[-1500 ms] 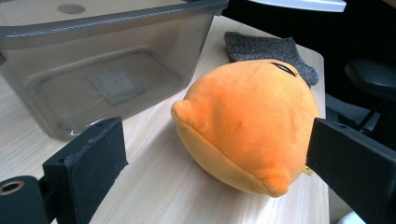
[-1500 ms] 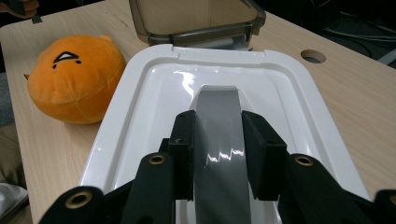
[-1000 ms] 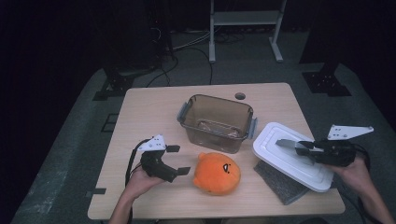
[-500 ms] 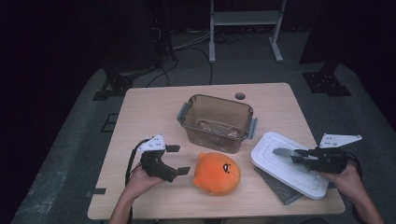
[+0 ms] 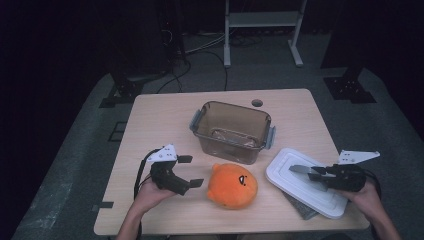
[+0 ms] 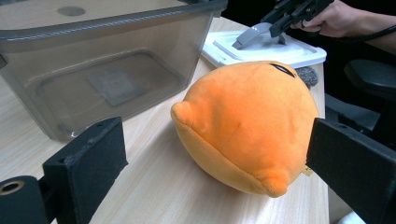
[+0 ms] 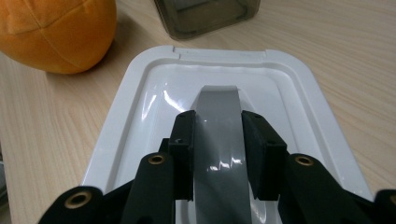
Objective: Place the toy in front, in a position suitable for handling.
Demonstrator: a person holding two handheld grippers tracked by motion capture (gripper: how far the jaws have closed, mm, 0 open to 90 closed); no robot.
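Smoky plastic tub (image 5: 232,131) empty, white lid (image 5: 306,181) beside, right claw (image 7: 217,140) gripping grey lid handle (image 7: 219,140), left claw (image 6: 224,154) wide.

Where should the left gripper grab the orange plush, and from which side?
Across its round middle, from the left, level with the table. The plush lies on its side between the open left gripper jaws, wide and soft, so closing on the bulge should hold it, likely better than the thin seam edge.

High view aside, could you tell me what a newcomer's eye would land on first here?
The orange plush toy on the table's near edge, between the open left gripper and the white lid. The right gripper grips the lid's grey handle. Behind stands a clear brown container.
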